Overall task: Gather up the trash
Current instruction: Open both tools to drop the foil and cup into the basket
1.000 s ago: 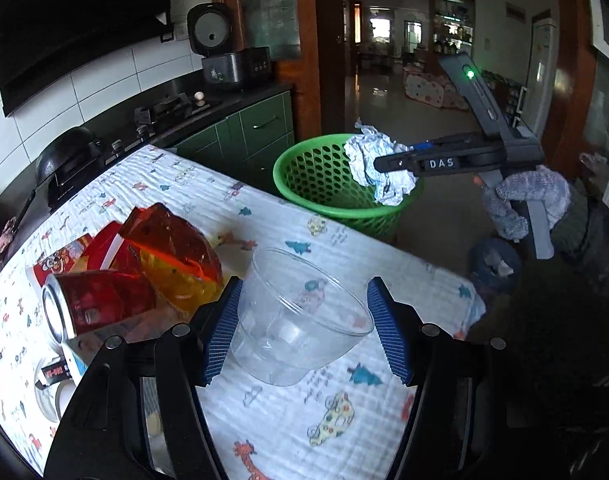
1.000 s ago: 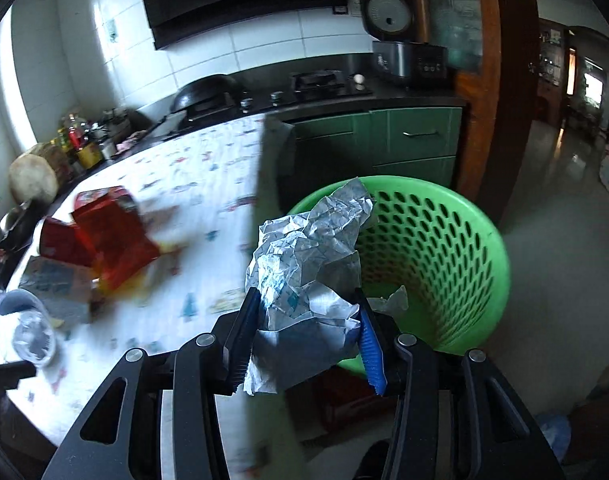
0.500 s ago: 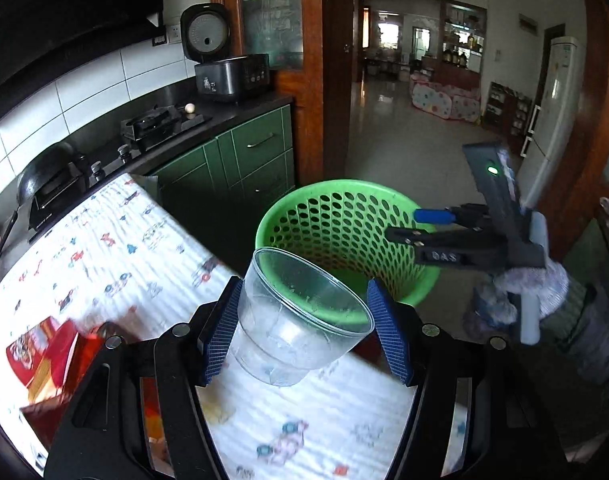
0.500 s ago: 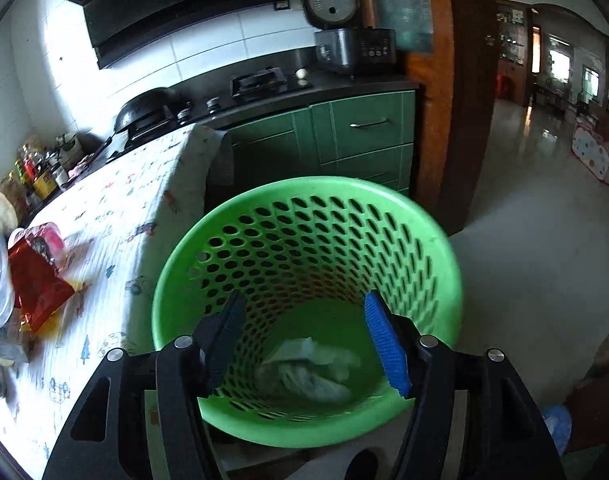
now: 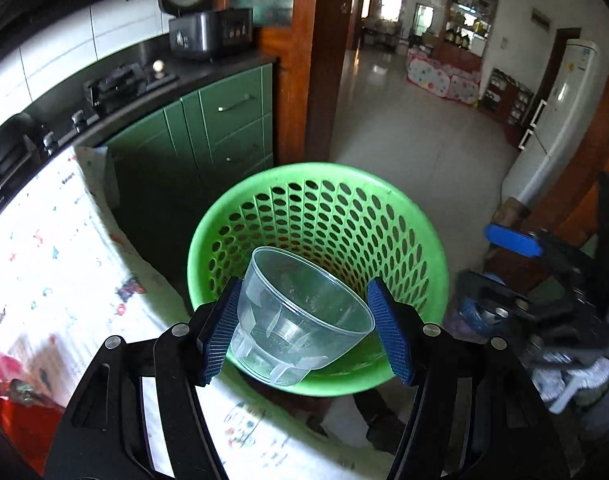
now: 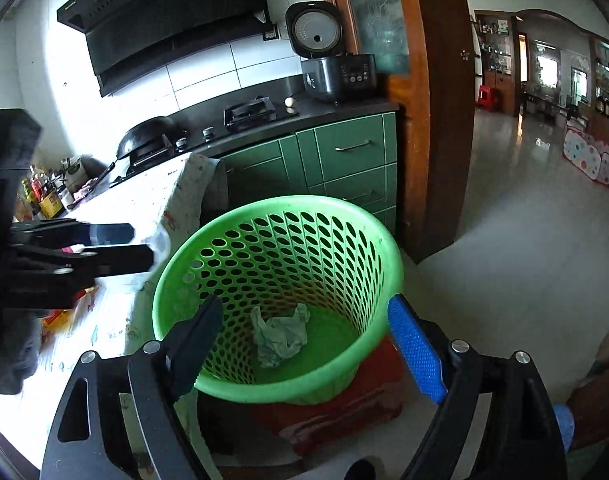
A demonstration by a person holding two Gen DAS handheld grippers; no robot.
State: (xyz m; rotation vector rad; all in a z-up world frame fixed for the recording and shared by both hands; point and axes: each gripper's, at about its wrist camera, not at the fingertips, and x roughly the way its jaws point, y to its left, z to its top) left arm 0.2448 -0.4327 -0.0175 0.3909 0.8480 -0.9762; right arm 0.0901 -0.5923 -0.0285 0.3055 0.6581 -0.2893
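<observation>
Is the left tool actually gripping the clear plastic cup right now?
Touching. In the left wrist view, both blue pads of the left tool press the sides of the clear plastic cup, held over the green basket.

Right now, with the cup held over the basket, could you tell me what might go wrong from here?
1. The cup sits tilted between the left gripper fingers, near the basket rim closest to the table. Released here, it might clip the rim and bounce out.
2. The right gripper hangs open over the same basket, above the crumpled paper. The two grippers could collide.
</observation>
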